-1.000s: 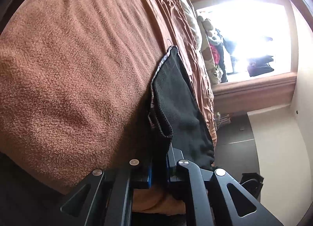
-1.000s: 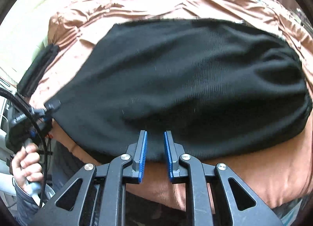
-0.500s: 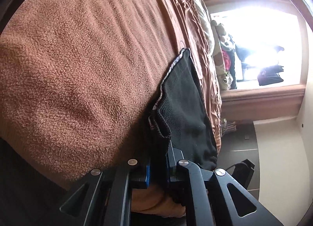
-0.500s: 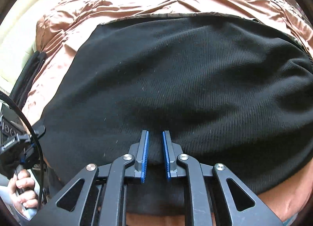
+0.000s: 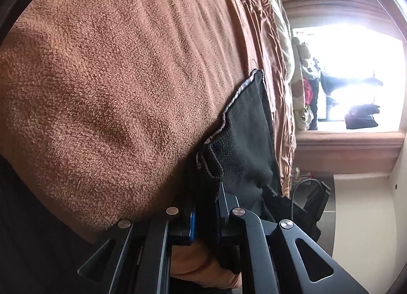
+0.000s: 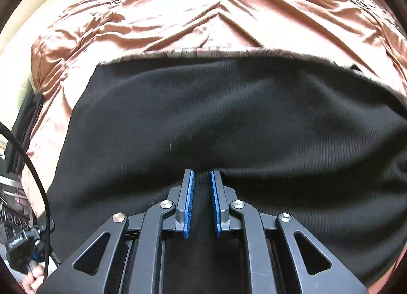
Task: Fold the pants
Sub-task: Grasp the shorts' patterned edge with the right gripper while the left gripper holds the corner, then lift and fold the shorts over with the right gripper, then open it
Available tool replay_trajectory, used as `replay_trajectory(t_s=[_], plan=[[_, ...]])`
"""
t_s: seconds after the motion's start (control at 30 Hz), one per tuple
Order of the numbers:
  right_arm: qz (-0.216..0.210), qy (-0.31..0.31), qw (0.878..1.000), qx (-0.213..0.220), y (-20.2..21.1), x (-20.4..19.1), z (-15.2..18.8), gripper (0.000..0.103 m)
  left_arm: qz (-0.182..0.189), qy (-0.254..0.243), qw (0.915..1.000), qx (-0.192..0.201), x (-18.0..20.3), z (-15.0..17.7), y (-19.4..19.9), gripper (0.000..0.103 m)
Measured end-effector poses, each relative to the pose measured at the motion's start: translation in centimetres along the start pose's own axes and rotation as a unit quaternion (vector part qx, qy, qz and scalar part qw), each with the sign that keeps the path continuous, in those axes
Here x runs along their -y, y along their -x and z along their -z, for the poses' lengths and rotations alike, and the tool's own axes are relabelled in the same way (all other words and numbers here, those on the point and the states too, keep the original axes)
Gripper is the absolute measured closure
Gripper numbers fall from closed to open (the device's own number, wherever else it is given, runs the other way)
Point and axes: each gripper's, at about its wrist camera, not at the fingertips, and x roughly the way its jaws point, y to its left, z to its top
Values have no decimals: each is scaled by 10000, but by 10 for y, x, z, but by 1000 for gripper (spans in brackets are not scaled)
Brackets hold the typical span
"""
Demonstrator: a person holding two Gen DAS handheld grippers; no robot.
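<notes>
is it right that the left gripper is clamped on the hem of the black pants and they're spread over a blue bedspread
Not quite. The left gripper is clamped on the hem of the black pants, but the bedspread they are spread over is shiny copper-brown, not blue. The right wrist view shows this plainly.

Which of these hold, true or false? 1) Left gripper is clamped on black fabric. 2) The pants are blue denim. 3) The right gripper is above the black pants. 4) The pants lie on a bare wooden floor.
1) True: the left gripper pinches the black knit pants.
2) False: they are black knit.
3) True: the right gripper is over them.
4) False: they lie on a shiny copper-brown bedspread.
</notes>
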Motion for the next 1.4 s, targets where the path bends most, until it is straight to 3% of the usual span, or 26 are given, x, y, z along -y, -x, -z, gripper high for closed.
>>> replay_trajectory(t_s=[0.43, 0.77, 0.97, 1.4], plan=[[264, -91, 9996, 34, -38, 10, -64, 97, -165, 129, 9998, 52, 18, -8, -13, 93], [355, -147, 9990, 241, -48, 12, -88, 98, -156, 44, 9998, 91, 25, -17, -24, 93], [198, -137, 9992, 313, -21, 11, -67, 98, 4, -40, 9999, 116, 25, -17, -19, 93], [-485, 30, 9986, 199, 27, 0, 34, 98, 633, -615, 9958, 254, 68, -15, -3, 94]])
